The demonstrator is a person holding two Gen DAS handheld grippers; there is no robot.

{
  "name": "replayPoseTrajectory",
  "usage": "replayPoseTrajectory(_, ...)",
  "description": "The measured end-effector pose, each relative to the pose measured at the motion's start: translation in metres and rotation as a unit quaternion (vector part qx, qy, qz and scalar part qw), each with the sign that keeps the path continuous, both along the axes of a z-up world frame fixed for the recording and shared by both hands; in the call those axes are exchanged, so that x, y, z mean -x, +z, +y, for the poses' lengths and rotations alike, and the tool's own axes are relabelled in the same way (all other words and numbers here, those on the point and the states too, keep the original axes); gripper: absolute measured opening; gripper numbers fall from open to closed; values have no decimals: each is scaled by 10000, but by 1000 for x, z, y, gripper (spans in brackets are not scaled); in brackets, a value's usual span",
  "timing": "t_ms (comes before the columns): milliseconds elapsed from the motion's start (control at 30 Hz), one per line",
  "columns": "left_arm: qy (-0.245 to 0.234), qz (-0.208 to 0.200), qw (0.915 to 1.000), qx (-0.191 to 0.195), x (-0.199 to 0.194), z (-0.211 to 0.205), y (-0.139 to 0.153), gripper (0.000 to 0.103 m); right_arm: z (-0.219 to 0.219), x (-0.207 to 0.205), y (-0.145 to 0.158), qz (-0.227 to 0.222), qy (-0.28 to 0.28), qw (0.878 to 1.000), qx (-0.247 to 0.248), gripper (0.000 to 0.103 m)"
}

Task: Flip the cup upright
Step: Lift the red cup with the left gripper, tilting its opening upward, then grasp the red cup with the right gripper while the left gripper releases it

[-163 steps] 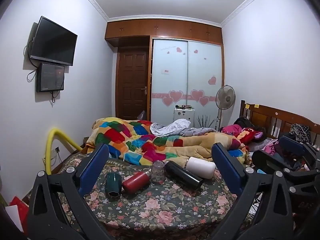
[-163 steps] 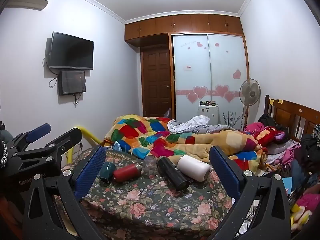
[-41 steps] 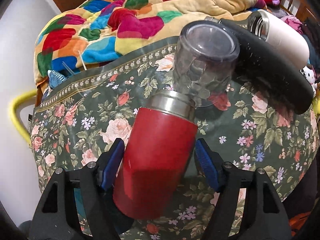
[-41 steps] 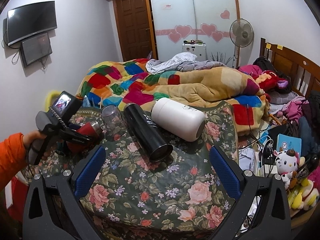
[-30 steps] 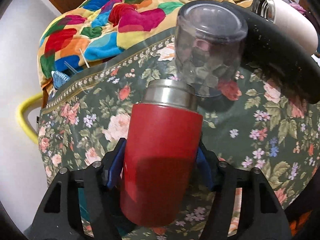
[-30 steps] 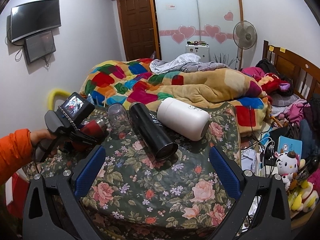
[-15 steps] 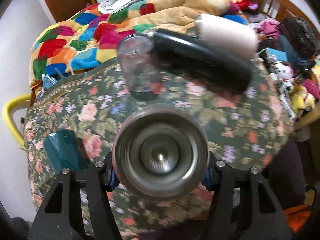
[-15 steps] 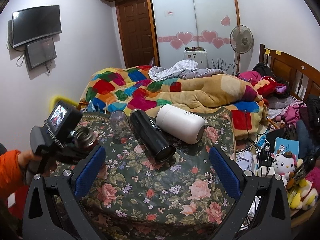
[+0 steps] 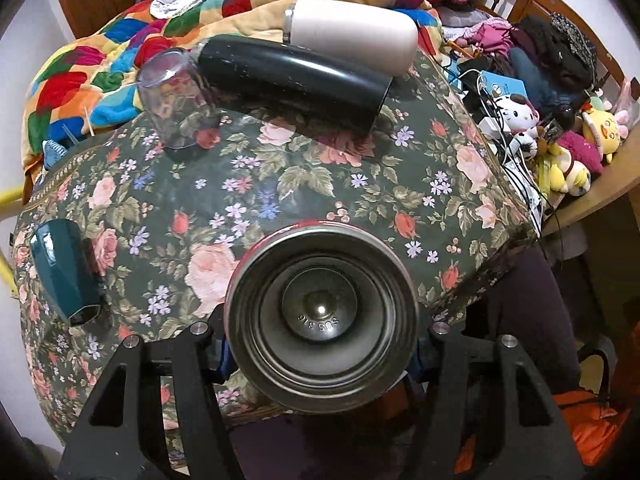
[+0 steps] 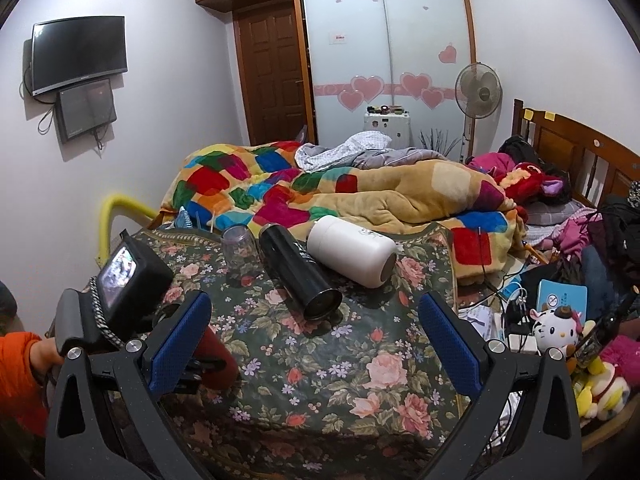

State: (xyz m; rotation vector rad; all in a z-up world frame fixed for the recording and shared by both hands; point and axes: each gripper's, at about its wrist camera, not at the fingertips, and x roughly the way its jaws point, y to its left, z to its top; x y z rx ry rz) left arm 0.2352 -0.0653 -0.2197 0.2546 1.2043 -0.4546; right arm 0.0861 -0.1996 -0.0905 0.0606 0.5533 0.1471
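My left gripper (image 9: 320,350) is shut on the red cup (image 9: 322,320), held above the near edge of the floral table (image 9: 360,184) with its steel mouth facing my camera. In the right wrist view the red cup (image 10: 214,354) shows at the table's left front, behind my own left finger, with the left gripper (image 10: 120,304) around it. My right gripper (image 10: 314,338) is open and empty, above the table's front.
A black flask (image 9: 292,76) and a white flask (image 9: 352,32) lie on their sides at the back. A clear glass (image 9: 176,108) stands upside down beside them. A teal cup (image 9: 64,272) lies at the left edge. Bed and clutter lie beyond.
The left gripper closed on the lying red cup, lifted it and turned it so its mouth faces the camera, drawing back toward the table's near edge. The right gripper stayed open and nearly still.
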Motion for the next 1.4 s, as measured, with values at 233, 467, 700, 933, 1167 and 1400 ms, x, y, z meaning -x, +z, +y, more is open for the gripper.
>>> replayPoseTrajectory(233, 112, -71, 9997, 182, -19, -14, -3, 62, -4, 0, -4, 54, -47, 10000, 60, 103)
replayPoseTrajectory(467, 365, -221, 9984, 381, -50, -21, -6, 62, -6, -10, -15, 229, -110, 9996, 104, 103)
replayPoseTrajectory(700, 514, -110, 9982, 300, -66, -25, -27, 61, -7, -20, -26, 461, -79, 9988, 135, 103)
replayPoseTrajectory(933, 554, -55, 9978, 347, -61, -21, -40, 61, -6, -35, -42, 822, -35, 9966, 30, 103)
replayPoseTrajectory(1167, 500, -305, 9974, 409, -48, -13, -30, 61, 1, -48, -50, 1050, -6, 9945, -30, 103)
replayPoseTrajectory(1400, 678, -895, 9924, 509, -27, 13, 11, 62, 18, -68, -53, 1189, 161, 9927, -79, 102)
